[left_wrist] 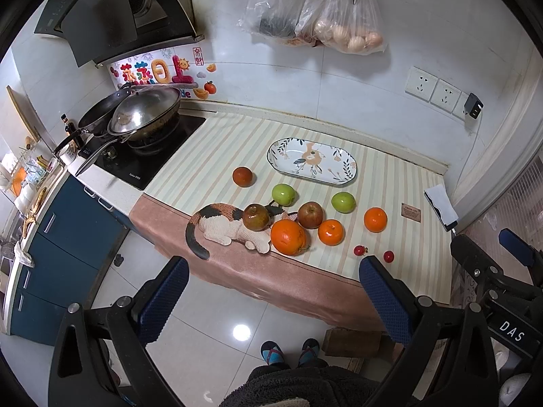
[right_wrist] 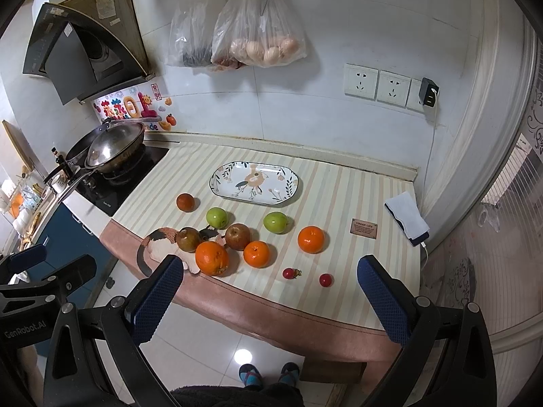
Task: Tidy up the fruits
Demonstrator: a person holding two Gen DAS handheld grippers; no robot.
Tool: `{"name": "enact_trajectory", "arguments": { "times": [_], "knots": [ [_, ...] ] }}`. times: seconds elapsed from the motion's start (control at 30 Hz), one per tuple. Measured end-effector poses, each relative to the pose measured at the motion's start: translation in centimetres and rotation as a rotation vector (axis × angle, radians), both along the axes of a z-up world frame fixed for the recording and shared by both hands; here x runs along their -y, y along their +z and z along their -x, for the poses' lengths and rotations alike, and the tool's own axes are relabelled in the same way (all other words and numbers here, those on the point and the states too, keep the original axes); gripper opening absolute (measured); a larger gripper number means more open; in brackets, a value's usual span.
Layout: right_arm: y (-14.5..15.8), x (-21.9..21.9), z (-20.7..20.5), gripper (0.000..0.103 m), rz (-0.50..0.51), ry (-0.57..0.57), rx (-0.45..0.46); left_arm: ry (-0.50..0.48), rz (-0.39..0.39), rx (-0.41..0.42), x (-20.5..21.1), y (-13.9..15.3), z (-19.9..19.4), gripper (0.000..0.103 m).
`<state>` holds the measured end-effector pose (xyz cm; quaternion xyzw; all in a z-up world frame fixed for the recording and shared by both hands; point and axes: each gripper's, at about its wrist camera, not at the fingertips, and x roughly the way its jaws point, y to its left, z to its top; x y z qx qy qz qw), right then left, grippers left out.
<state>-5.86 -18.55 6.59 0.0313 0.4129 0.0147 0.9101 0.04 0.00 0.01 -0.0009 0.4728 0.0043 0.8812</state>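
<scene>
Jaws on both tools stand wide apart with nothing between the blue pads. Left gripper hovers off the counter's front edge; the fruit lies ahead at about twelve o'clock, none of it touching the fingers. Right gripper hangs likewise short of the edge, the fruit at twelve o'clock beyond its tips.

Nearest the right gripper's tips are two small red fruits. Farther out sit a large orange, a smaller orange and a third orange at one o'clock. Behind them are two reddish apples, one touching a knitted cat toy, then two green apples and a dark red fruit. Floral oval plate lies farthest, on the striped cloth.
</scene>
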Motion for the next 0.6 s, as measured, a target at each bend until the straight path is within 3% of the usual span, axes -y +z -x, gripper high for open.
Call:
{"name": "enact_trajectory", "arguments": {
  "times": [0.6],
  "knots": [
    [0.26, 0.26, 0.04, 0.103, -0.006, 0.002, 0.003, 0.000, -0.001, 0.001, -0.38, 0.20, -0.18, 0.103]
  ]
}}
